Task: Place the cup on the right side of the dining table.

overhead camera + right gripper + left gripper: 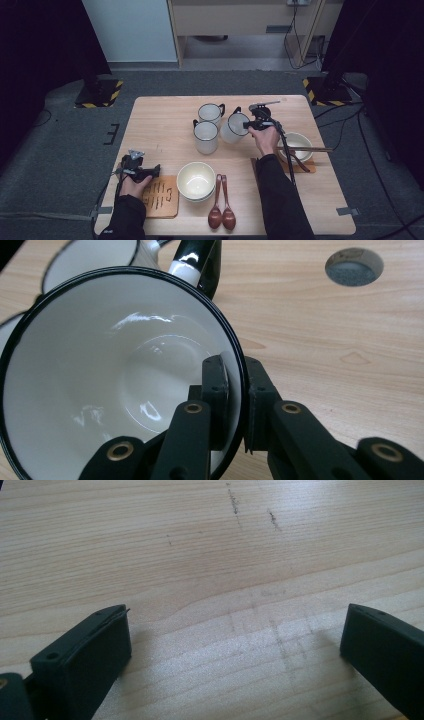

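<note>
Three white enamel mugs with black rims stand near the table's middle back. My right gripper point(250, 127) point(236, 390) is shut on the rim of the rightmost mug point(233, 128) point(115, 380), one jaw inside the wall, one outside. That mug is tilted toward the gripper and its inside is empty. Its black handle point(197, 260) points away. The other two mugs point(206, 137) point(210, 113) stand to its left. My left gripper point(150, 172) point(235, 645) rests low at the front left, jaws wide open over bare wood with nothing between them.
A cream bowl point(196, 181) and two brown wooden spoons point(222, 205) lie at the front. A wooden coaster point(162, 197) lies by my left hand. At the right, a white bowl point(298, 142) with chopsticks sits on a mat. A round cable hole point(354, 266) opens in the tabletop point(165, 120).
</note>
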The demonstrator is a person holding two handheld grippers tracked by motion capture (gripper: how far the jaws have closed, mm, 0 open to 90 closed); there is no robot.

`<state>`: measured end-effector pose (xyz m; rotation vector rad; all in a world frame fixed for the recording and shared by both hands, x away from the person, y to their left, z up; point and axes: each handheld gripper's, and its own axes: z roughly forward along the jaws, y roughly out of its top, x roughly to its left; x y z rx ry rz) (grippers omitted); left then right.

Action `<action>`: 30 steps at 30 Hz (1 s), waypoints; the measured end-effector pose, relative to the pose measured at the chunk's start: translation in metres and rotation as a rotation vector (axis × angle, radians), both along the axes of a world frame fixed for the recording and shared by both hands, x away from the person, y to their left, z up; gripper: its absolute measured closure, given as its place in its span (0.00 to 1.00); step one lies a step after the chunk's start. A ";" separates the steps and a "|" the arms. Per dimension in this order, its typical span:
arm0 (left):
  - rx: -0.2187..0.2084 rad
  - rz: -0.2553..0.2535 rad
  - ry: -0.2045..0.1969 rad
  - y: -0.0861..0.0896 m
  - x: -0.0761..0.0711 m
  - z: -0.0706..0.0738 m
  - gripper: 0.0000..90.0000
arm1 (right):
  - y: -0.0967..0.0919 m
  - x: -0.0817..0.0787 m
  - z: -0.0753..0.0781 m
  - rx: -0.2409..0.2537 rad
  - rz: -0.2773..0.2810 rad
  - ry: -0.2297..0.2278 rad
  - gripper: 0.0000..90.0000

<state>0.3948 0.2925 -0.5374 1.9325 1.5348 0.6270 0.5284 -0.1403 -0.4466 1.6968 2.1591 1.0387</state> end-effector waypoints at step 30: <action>0.000 0.000 0.000 0.000 0.000 0.000 0.00 | -0.076 -0.006 0.017 -0.029 -0.110 -0.057 0.92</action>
